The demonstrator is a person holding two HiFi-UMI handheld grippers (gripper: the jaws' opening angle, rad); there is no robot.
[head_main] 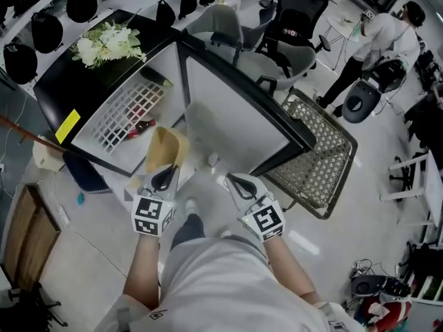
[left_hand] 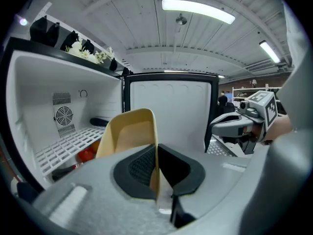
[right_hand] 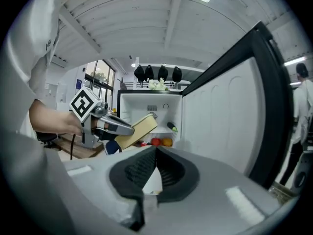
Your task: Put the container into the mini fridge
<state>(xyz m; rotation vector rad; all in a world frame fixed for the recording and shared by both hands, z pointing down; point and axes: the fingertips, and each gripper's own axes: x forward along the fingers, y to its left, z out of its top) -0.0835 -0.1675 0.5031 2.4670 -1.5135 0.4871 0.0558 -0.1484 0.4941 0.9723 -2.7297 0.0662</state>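
In front of the open fridge (head_main: 104, 81), the left tool (head_main: 165, 176) has its jaws pinched on one wall of the tan container (head_main: 166, 151), which hangs in the air just short of the opening, not yet inside. The right tool (head_main: 239, 183) is beside it, jaws closed together on nothing. The door (head_main: 235, 109) stands wide to the right, so the way in is free.

The step in hand looks to be the carry into the cabinet. To do it well, the person would want a firm pinch, since the container is held by one thin wall only and could swing or slip if the wrist jerks. The path should run left of the door's dark edge and above the white wire shelf (left_hand: 63, 148). A red item (left_hand: 86, 154) and a dark one (left_hand: 100, 122) lie on that shelf toward the back, so the bare front part looks the safer landing place. The base should come down flat on the wires, which give uneven footing, before the jaws part. The right tool is best kept clear of the opening, or ready to steady the door
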